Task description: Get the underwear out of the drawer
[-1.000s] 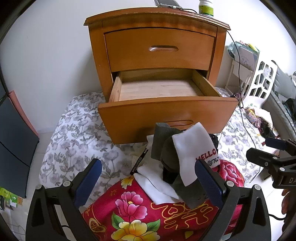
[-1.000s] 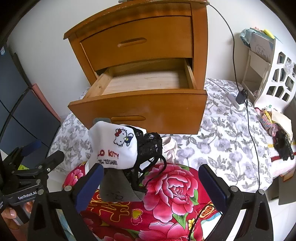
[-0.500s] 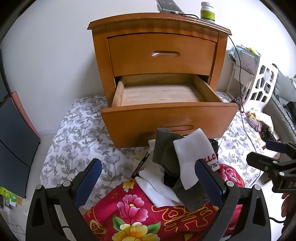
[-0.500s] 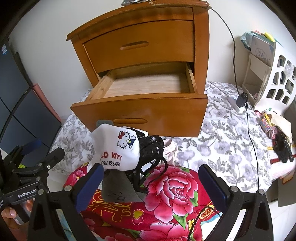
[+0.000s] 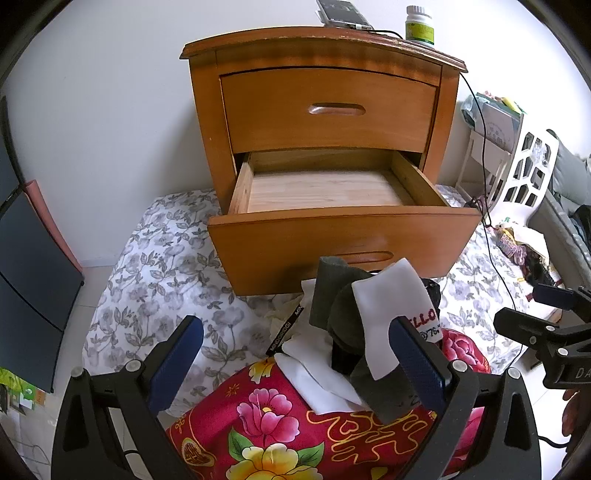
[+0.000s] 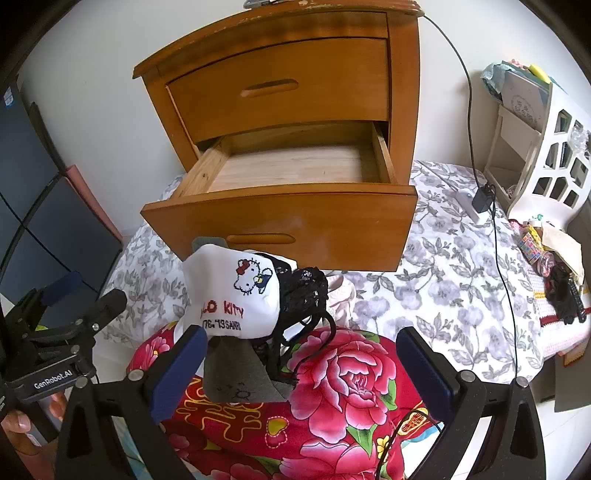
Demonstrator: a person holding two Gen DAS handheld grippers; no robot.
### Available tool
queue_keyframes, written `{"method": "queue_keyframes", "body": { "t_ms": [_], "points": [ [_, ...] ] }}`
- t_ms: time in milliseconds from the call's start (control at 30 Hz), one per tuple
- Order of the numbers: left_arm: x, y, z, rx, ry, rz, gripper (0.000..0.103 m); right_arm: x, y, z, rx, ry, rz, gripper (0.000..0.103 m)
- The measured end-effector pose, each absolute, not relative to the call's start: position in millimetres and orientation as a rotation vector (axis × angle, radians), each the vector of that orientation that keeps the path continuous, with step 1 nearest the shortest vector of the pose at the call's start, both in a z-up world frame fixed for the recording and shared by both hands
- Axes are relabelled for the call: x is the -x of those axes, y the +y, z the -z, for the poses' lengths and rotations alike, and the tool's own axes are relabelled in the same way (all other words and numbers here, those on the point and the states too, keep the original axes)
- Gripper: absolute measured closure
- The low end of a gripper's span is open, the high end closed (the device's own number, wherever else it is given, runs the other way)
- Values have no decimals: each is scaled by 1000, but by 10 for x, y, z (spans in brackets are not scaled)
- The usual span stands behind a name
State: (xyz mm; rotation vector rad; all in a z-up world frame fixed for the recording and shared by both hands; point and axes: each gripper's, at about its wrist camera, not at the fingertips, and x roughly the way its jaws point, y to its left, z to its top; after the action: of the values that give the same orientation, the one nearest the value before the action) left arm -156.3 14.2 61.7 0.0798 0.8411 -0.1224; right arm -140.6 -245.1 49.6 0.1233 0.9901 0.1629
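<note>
The wooden nightstand's lower drawer (image 5: 332,192) (image 6: 295,173) stands pulled out, and its pale wood floor shows bare. A pile of underwear (image 5: 365,332) (image 6: 255,302) lies on a red flowered cushion (image 5: 288,424) (image 6: 351,387) in front of it: a white Hello Kitty piece on top, with grey, black lace and white pieces under it. My left gripper (image 5: 299,354) is open low over the cushion, the pile partly between its fingers. My right gripper (image 6: 303,362) is open too, just right of the pile, holding nothing.
The nightstand (image 5: 325,92) stands on a grey flowered mat (image 5: 155,277), its top drawer closed. A bottle (image 5: 419,22) and a phone sit on top, with a black cable (image 6: 469,92) hanging down the right side. A white rack (image 6: 546,147) and clutter lie right; dark panels (image 5: 29,266) stand left.
Both grippers have drawn back and risen a little from the nightstand, so more of its top shows. The pile and the drawer have not moved.
</note>
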Motion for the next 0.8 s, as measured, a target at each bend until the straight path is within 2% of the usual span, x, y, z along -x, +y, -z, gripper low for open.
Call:
{"method": "queue_keyframes", "body": {
  "t_ms": [800],
  "points": [
    [1570, 160, -628, -81, 838, 104, 3, 1418, -2445, -490, -121, 987, -163, 0]
  ]
}}
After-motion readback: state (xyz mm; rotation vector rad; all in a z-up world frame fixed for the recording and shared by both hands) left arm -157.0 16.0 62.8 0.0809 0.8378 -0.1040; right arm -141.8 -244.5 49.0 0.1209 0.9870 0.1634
